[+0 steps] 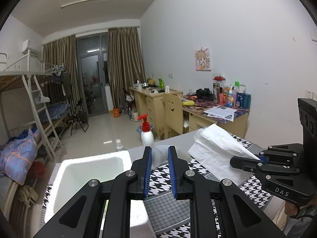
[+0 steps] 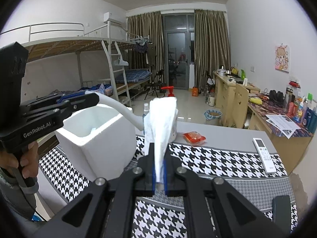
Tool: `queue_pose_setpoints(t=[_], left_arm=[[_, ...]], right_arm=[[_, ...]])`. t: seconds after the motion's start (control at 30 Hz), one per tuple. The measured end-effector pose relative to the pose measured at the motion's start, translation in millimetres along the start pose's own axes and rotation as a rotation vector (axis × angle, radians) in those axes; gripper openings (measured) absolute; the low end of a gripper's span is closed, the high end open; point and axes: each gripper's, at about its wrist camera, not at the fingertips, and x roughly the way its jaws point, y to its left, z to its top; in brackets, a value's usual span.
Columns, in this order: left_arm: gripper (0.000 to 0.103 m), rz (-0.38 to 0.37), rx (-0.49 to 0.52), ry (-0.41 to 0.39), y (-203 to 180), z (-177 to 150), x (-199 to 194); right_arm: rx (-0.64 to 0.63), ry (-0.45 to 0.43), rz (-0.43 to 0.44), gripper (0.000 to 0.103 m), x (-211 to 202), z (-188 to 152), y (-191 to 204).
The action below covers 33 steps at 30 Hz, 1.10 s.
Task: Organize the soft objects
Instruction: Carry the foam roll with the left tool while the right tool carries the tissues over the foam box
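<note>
I am watching the white tissue sheet (image 2: 161,123) hanging in the air over the houndstooth mat (image 2: 218,158), pinched at one end by my right gripper (image 2: 159,180), its jaws nearly closed on it. It looks feather-light, limp and easy to tear, so a grip near a folded edge seems safest. My left gripper (image 1: 160,154) is holding a white flexible strip (image 2: 126,111) beside the foam box (image 2: 95,138).
</note>
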Motion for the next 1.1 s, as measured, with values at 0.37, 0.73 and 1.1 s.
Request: queue_pose_setpoints(t=[0.37,0.73,1.1], left_arm=[[0.018,0.045,-0.011,-0.026,15,9,-5],[0.018,0.097,-0.039,-0.043,29,11,-12],[0.011,0.162,-0.07,-0.051,46,12,-17]], right_arm=[[-0.019,-0.014,0.039,0.008,10,9,7],[-0.041,-0.03,0.089,0.008,18,17,19],[-0.069,-0.04,0.145,0.008,23,26,37]])
